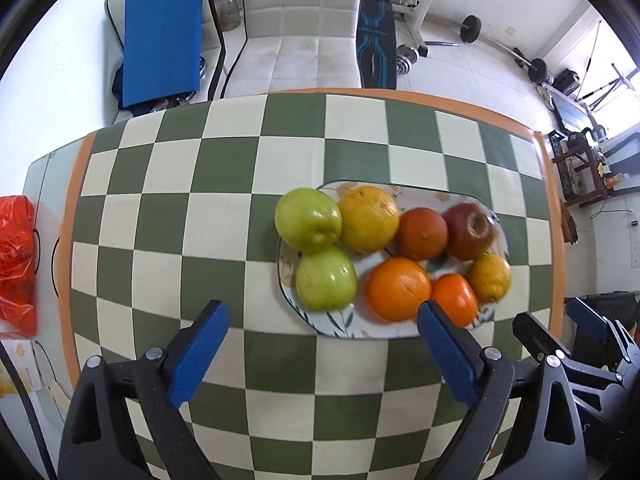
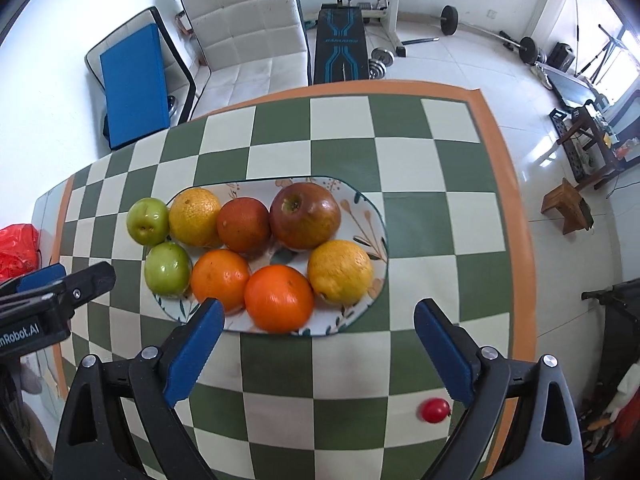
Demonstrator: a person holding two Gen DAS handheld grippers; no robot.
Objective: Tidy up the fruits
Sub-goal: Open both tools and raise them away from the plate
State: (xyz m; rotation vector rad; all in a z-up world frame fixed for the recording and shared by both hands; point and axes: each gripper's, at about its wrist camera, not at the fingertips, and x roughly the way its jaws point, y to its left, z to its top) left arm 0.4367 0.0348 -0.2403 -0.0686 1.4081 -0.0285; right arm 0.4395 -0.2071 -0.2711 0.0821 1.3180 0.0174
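Eight fruits crowd an oval floral plate (image 2: 362,204) on the green-and-cream checkered tablecloth (image 2: 420,152): two green apples (image 2: 167,268) at its left end, the farther one (image 2: 148,221) hanging over the rim; a red apple (image 2: 305,215) beside a dark reddish orange (image 2: 244,224); two bright oranges (image 2: 279,297) nearest the camera; two yellowish citrus (image 2: 340,272) at opposite ends; a small red cherry tomato (image 2: 435,410) lies apart on the cloth, near the right gripper's (image 2: 319,316) finger; that gripper hangs spread wide and empty before the plate; the left gripper (image 1: 323,318), likewise gaping and empty, hovers near the plate's front rim.
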